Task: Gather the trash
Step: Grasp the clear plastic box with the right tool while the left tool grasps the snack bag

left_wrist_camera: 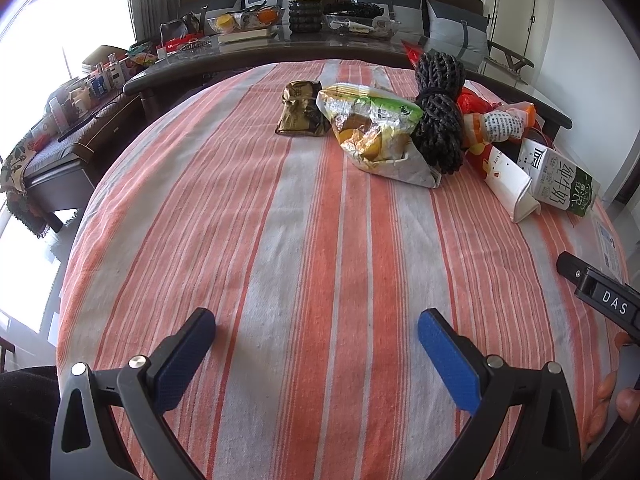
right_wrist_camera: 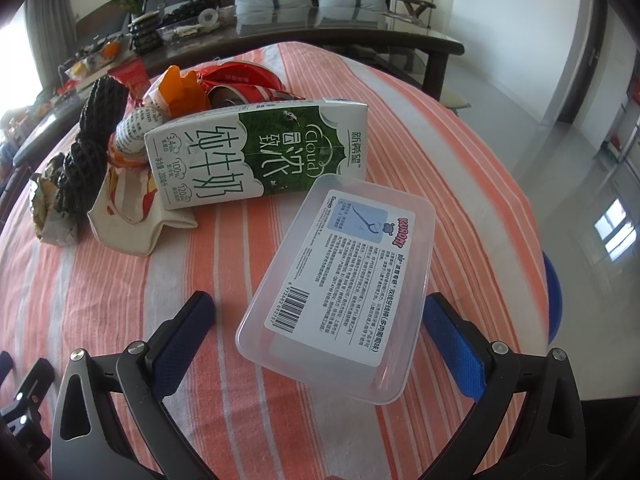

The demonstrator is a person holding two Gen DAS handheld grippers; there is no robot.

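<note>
Trash lies on a striped tablecloth (left_wrist_camera: 280, 240). A brown packet (left_wrist_camera: 300, 110), a crumpled snack bag (left_wrist_camera: 372, 132), a black foam net (left_wrist_camera: 438, 120), a red-and-white paper cup (left_wrist_camera: 508, 184) and a green-and-white milk carton (left_wrist_camera: 560, 178) sit at the far side. My left gripper (left_wrist_camera: 316, 334) is open and empty over bare cloth. In the right wrist view the milk carton (right_wrist_camera: 256, 156) lies on its side. A clear plastic box (right_wrist_camera: 344, 280) with a white label lies between the spread fingers of my open right gripper (right_wrist_camera: 320, 322), untouched.
A dark glass table (left_wrist_camera: 320, 46) with a potted plant (left_wrist_camera: 305, 4), bowls and clutter stands behind. A low cabinet (left_wrist_camera: 72, 120) with bottles is at the left. The table's edge falls off to the right (right_wrist_camera: 532, 240), with floor beyond.
</note>
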